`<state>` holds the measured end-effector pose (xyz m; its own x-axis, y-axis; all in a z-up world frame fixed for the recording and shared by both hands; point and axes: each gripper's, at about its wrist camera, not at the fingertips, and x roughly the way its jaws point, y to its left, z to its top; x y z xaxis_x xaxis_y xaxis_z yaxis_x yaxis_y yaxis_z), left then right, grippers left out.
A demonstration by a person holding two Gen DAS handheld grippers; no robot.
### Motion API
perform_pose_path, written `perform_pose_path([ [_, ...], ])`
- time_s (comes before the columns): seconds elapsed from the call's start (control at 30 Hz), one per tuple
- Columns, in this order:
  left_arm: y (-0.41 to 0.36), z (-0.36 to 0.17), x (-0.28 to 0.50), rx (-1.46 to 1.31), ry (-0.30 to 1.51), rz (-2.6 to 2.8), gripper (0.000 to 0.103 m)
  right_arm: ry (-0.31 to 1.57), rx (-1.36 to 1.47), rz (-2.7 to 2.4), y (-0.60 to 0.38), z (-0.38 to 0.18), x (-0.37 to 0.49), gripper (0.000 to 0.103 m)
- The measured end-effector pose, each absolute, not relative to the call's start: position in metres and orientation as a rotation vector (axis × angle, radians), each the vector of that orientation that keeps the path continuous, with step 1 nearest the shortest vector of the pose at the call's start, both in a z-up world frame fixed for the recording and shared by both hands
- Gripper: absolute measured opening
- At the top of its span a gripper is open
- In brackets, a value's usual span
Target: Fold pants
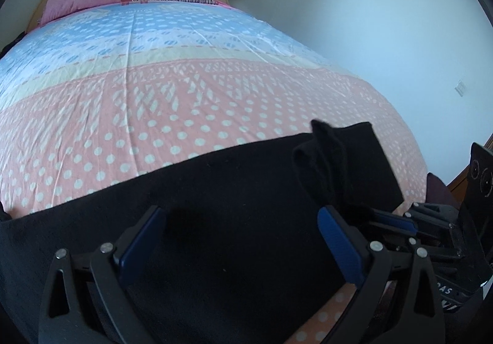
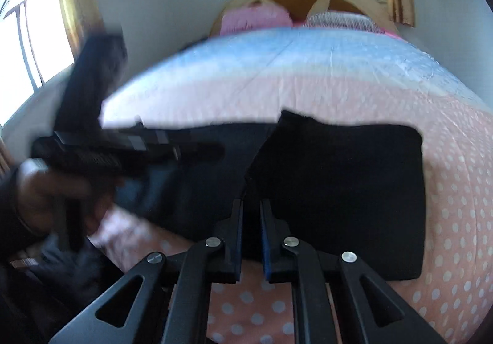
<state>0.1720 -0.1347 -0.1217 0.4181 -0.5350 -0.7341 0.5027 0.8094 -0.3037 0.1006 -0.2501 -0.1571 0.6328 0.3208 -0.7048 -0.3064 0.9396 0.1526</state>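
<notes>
Black pants are lying across the near end of the bed.

The bed [image 1: 185, 72] is holding the pants [image 1: 215, 205], soft and floppy, best grabbed at an edge. The right gripper [image 2: 250, 220], at six o'clock, is pinching a fold. The left gripper [image 1: 240, 239] is spread wide over cloth. Only the right view is showing the folded part at three o'clock.
</notes>
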Motion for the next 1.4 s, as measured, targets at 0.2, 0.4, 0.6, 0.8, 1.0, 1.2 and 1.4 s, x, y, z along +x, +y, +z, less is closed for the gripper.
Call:
perform_pose_path([
  [0.2,-0.159,-0.114,0.171,-0.036,0.944,-0.739,0.101,0.749,0.100,0.380,-0.276,-0.147,0.092,0.040],
  [0.4,-0.186,-0.120,0.178,-0.052,0.986,-0.765,0.090,0.583,0.384,0.186,-0.357,-0.134,0.083,0.043],
  [0.6,-0.214,-0.121,0.176,-0.004,0.980,-0.768,0.080,0.493,0.551,0.078,-0.396,-0.132,0.070,0.053],
  [0.8,-0.224,-0.121,0.180,0.002,0.979,-0.736,0.045,0.512,0.524,0.077,-0.387,-0.131,0.077,0.053],
  [1.0,-0.211,-0.112,0.181,-0.079,0.991,-0.755,0.013,0.498,0.500,0.070,-0.386,-0.132,0.082,0.054],
  [1.2,-0.187,-0.081,0.170,-0.130,0.946,-0.781,0.012,0.476,0.490,0.068,-0.384,-0.128,0.077,0.056],
  [1.4,-0.143,-0.061,0.167,-0.215,0.931,-0.751,0.012,0.464,0.436,0.096,-0.370,-0.124,0.076,0.056],
])
